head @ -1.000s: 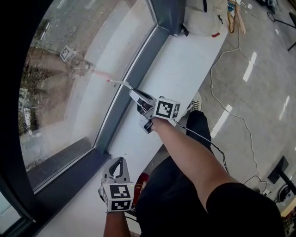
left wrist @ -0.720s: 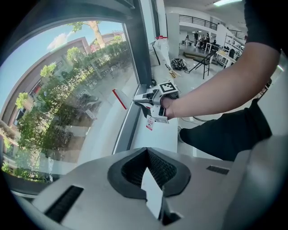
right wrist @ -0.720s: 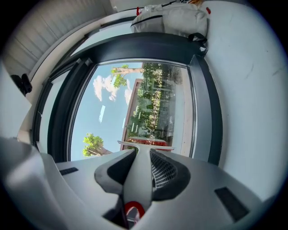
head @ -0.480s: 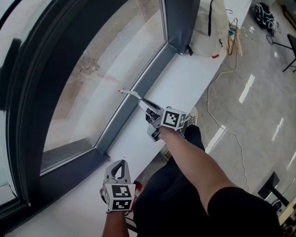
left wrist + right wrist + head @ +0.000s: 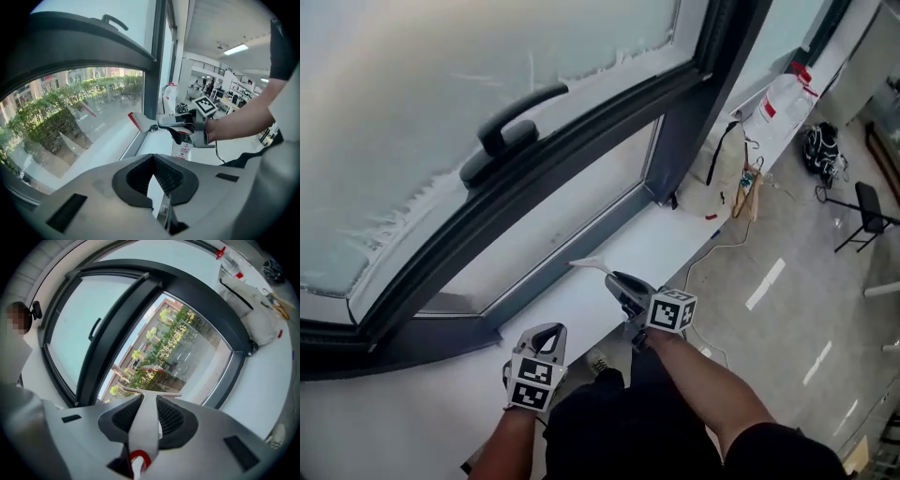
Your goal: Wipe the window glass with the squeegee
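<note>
The right gripper (image 5: 621, 282), clamped on the squeegee (image 5: 589, 264), has drawn its blade back off the lower pane (image 5: 572, 225), suggesting that stroke is finished; the left gripper (image 5: 547, 332) stays closed and empty.

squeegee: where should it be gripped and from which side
By the squeegee's narrow white handle, coming from its rear end, as the right gripper does: the handle runs straight back from the wide blade, leaving the blade free and pointing at the window glass.
</note>
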Tool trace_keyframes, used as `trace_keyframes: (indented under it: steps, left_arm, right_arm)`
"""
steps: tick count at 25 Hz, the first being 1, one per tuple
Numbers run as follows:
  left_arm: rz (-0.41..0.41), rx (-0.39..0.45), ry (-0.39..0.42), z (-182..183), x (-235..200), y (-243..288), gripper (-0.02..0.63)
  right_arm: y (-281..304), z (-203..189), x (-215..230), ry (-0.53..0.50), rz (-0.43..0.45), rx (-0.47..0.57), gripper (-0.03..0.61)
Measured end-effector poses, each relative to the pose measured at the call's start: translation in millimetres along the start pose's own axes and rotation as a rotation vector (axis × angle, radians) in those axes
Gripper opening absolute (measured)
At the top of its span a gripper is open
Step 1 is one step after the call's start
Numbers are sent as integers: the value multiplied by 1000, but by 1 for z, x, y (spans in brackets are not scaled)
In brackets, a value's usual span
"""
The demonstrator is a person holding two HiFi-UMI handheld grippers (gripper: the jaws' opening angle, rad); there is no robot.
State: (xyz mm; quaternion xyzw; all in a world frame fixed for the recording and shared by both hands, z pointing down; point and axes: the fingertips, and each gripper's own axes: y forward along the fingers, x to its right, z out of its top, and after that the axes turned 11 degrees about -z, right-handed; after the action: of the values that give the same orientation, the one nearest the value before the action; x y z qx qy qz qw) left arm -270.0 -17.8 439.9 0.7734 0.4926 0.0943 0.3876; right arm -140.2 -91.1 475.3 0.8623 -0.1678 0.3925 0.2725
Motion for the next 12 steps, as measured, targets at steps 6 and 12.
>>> trace_keyframes:
  steps: [6, 12]
  left_arm:
    - [29, 165, 39, 63, 34, -41, 0]
    - [140, 316, -57, 88, 78, -78, 1]
  right_arm:
    - [-82, 39, -64, -97, 33, -21, 91]
    - [-147, 82, -99, -244, 116, -52, 91]
